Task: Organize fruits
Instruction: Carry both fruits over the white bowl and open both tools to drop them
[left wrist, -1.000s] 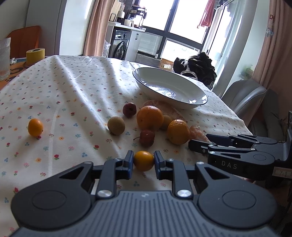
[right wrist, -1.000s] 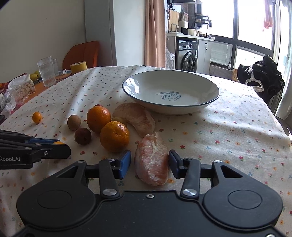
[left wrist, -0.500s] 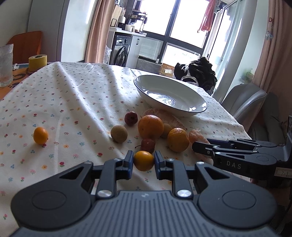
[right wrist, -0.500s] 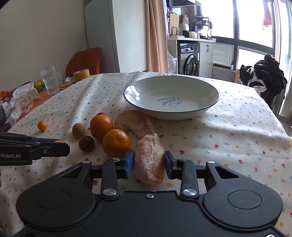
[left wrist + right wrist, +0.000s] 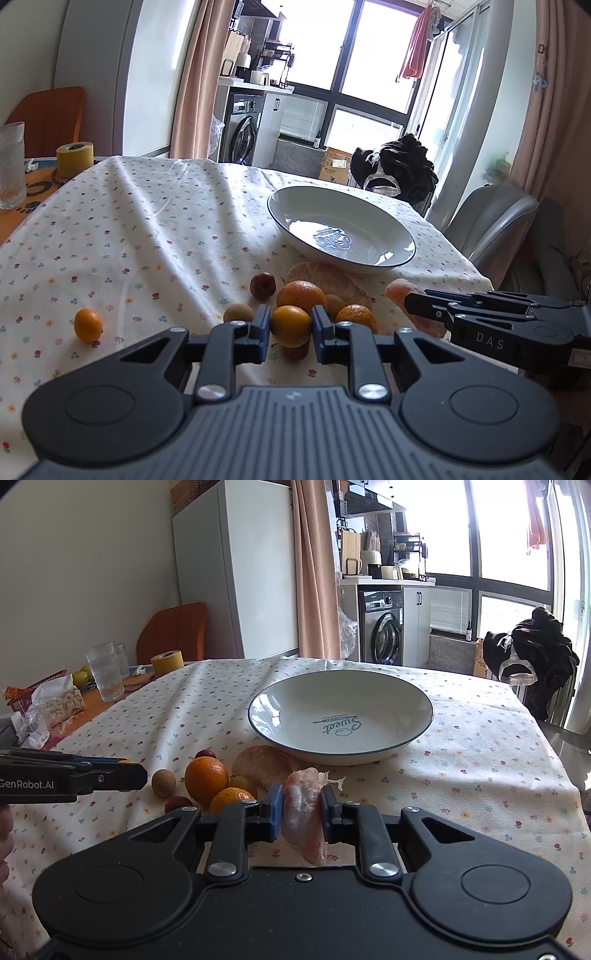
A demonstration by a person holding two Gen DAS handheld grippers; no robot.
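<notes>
My left gripper (image 5: 290, 326) is shut on a small yellow-orange kumquat (image 5: 290, 325), held above the flowered tablecloth. My right gripper (image 5: 301, 814) is shut on a peeled pink pomelo segment (image 5: 304, 812), lifted off the cloth. A white bowl (image 5: 413, 734) with a dark rim stands empty just beyond both. In front of it lie two oranges (image 5: 206, 780), a second peeled segment (image 5: 264, 764), a brown longan (image 5: 163, 782) and dark red fruits (image 5: 262, 284). Another kumquat (image 5: 88, 325) lies alone at the left.
A yellow tape roll (image 5: 75, 158), a glass (image 5: 105, 672) and snack packets (image 5: 55, 705) sit at the table's far left. A grey chair (image 5: 491, 221) stands past the right edge, dark clothes (image 5: 399, 166) beyond the far edge.
Both grippers have risen, each carrying its fruit off the cloth. The right gripper closed onto the pomelo segment, which lay between open fingers a second ago.
</notes>
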